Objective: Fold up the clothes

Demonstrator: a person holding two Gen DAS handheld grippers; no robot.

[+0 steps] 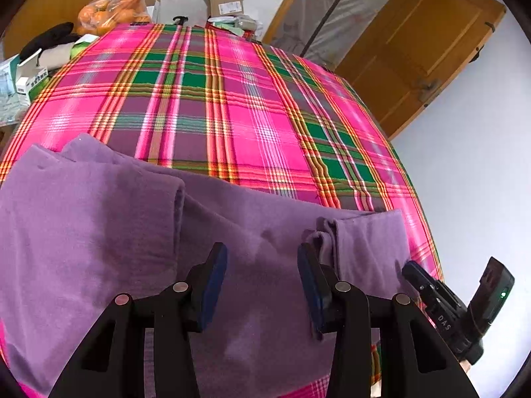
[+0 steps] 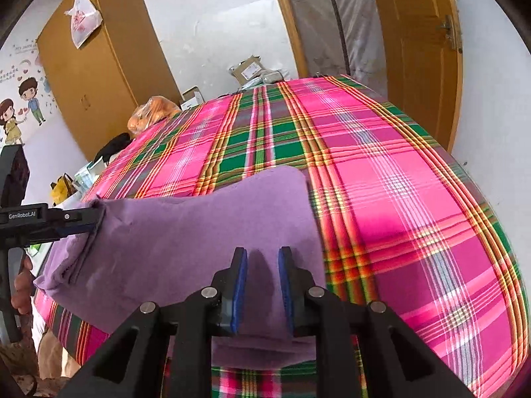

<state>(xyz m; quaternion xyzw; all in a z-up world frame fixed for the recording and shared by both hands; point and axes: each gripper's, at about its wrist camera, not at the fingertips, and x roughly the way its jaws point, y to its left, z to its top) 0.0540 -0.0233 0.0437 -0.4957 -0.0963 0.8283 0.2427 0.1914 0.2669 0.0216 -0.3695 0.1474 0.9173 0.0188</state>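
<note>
A purple garment (image 1: 132,232) lies partly folded on the near part of a table under a pink and green plaid cloth (image 1: 232,99). My left gripper (image 1: 262,262) is open just above the garment, and a folded cuff edge (image 1: 323,235) lies right beside its right finger. In the right wrist view the garment (image 2: 199,232) fills the near middle. My right gripper (image 2: 263,265) hovers over its near right part, open by a narrow gap with purple fabric showing between the pads. The left gripper (image 2: 89,224) shows there at the garment's raised left edge. The right gripper (image 1: 428,288) appears at the garment's right edge.
At the table's far left are a bag of oranges (image 1: 113,10), a black item (image 1: 49,38) and small boxes (image 1: 28,79). Cardboard parcels (image 1: 225,6) sit at the far edge. A wooden door (image 1: 421,43) stands to the right and a wardrobe (image 2: 99,66) to the left.
</note>
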